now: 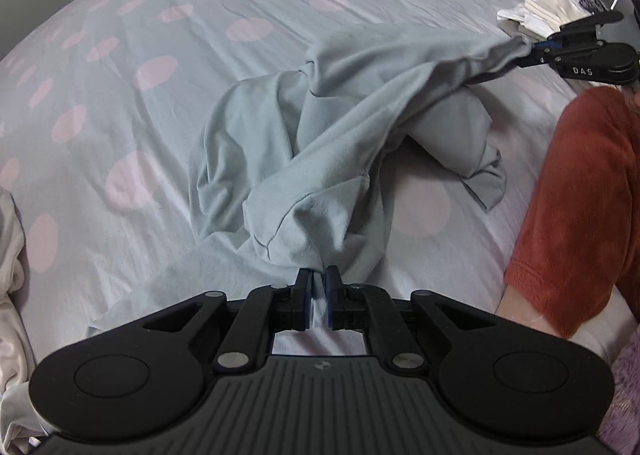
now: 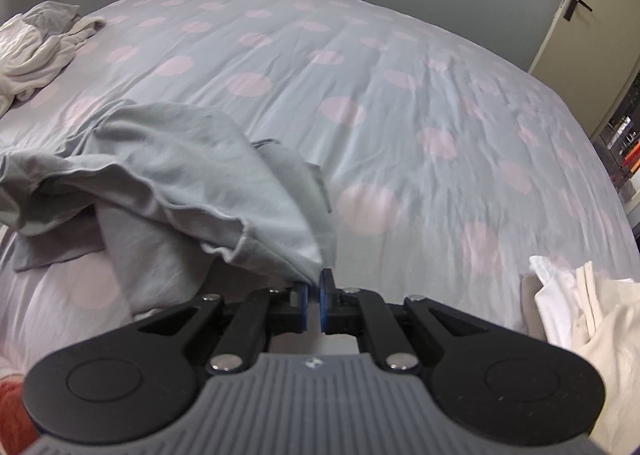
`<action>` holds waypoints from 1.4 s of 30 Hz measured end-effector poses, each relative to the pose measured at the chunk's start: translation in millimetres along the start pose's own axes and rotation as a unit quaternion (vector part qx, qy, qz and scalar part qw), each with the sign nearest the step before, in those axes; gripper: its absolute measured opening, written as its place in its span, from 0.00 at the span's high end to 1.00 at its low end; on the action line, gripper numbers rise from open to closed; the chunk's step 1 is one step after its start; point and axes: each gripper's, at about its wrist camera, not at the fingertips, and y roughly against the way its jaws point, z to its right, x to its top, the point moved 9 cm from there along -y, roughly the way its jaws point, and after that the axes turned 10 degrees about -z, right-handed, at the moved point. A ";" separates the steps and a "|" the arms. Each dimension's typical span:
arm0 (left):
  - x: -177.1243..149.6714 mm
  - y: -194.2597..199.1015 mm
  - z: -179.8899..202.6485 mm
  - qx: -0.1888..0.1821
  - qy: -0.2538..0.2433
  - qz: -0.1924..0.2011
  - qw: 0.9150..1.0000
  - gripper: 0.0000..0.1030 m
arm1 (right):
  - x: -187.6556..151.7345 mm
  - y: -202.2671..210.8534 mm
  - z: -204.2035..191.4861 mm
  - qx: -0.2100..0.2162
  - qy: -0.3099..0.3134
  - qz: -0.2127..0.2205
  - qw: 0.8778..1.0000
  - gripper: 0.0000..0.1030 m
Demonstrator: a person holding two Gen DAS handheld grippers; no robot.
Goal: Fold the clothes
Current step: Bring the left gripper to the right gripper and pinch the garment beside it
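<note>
Left wrist view is showing the left tool (image 1: 318,281) pinching shut on a bunched edge of the grey-green garment (image 1: 320,127), which is lying crumpled on the bed (image 1: 160,35) with its dotted cover. Its far corner is stretching up to the right tool (image 1: 536,53), which is also clamped on the fabric. An orange sleeve (image 1: 580,195) is showing at the right edge. Right wrist view is showing the right tool (image 2: 313,287) closed on the garment's (image 2: 180,159) hem, folded pale clothes (image 2: 580,295) sitting beside it, and other laundry (image 2: 36,51) lying well apart.
</note>
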 end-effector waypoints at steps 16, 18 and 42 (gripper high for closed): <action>11.2 29.0 2.0 0.059 -0.107 0.044 0.991 0.69 | 18.7 39.3 -116.8 0.124 0.090 0.051 0.987 0.78; 12.7 24.3 4.6 0.065 -0.136 0.042 0.988 0.68 | 23.8 32.7 -138.1 0.150 0.110 0.049 0.981 0.78; 35.7 -6.5 10.1 0.003 -0.216 0.023 0.976 0.68 | 58.0 -32.3 -201.8 0.308 0.129 0.027 0.942 0.91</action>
